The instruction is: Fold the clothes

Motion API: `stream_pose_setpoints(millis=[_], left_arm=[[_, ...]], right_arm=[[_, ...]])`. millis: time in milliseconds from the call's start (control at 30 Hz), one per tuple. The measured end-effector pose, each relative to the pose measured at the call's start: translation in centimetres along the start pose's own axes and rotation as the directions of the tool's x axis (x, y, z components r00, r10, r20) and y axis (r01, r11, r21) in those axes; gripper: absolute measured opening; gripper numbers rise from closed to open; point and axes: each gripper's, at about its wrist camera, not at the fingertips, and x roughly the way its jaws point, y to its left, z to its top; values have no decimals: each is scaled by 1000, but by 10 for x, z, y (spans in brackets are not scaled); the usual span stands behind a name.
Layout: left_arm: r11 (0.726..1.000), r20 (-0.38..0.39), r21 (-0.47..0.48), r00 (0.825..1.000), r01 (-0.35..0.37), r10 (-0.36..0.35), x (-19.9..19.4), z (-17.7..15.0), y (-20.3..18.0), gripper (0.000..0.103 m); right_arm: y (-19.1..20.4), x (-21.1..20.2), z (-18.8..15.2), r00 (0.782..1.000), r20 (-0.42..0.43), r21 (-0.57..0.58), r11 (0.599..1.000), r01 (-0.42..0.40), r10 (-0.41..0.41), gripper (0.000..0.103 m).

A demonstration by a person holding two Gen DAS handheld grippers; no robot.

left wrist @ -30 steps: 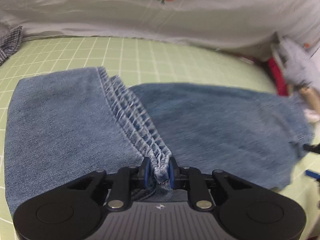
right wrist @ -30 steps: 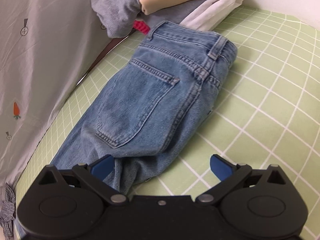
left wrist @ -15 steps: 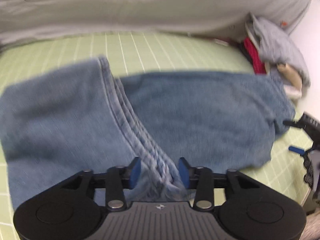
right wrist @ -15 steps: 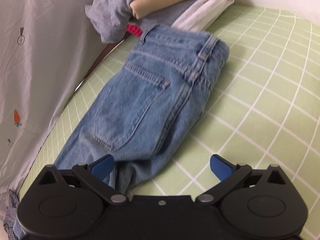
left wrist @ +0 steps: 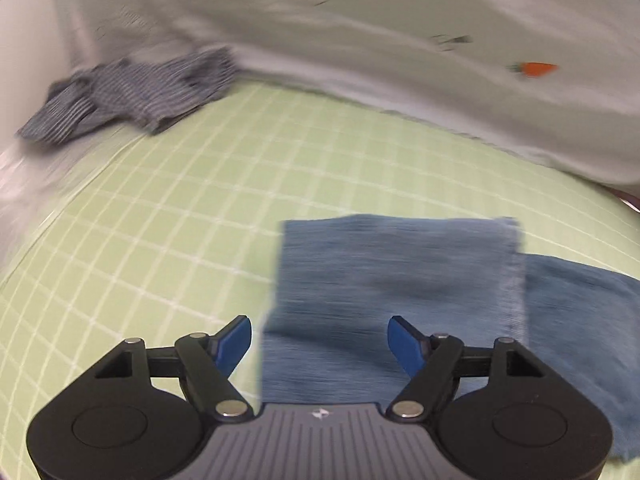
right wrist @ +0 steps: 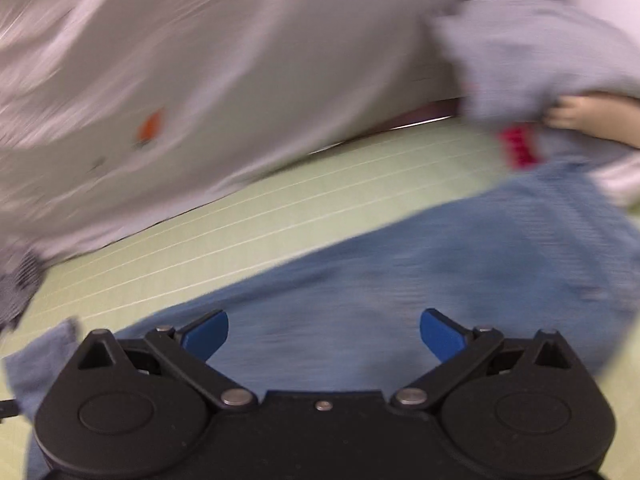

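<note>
Folded blue jeans (left wrist: 392, 280) lie flat on the green checked sheet (left wrist: 180, 208). In the left wrist view their leg end is doubled over, its hem to the right. My left gripper (left wrist: 320, 338) hovers over the fold's near left corner; its jaws are opening, with denim below them but nothing pressed by the pads. In the blurred right wrist view the jeans (right wrist: 420, 280) stretch across the frame, and my right gripper (right wrist: 324, 334) stands open above them, holding nothing.
A striped dark shirt (left wrist: 132, 96) lies crumpled at the far left of the sheet. A white carrot-print quilt (left wrist: 360, 40) runs along the back. A stack of folded clothes (right wrist: 540, 56) with a red piece (right wrist: 518, 148) sits at the jeans' far end.
My left gripper let go of the jeans' hem, spread its jaws and swung left. My right gripper stayed open and rolled, swinging from the waist end toward the middle of the jeans.
</note>
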Motion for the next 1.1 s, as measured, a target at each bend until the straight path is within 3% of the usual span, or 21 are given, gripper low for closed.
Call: stream_pose_setpoints(millis=[233,433,633,867,1100], left_arm=[[999,-38,41,999,33,-31,26,6,33,80],[994,-90,76,993,80,-73,52,1,41,81],[994,-133,54,987,99,-91,69,-2,45,85],[996,-122,38,990,77,-71,69,-4,47,89],[997,-116,36,991,72,-68,67,-4,44,93]], right_arm=[[117,37,-22,974,-109,-50,978,-203,197,99],[171,74,-46,951,-202,-109,960,-259,234,82],[178,95,-52,944,-243,-120,959,-257,223,61],[182,96,-52,932,-254,-135,945,-297,257,16],[171,46,-38,967,-148,-160,959,-233,210,11]])
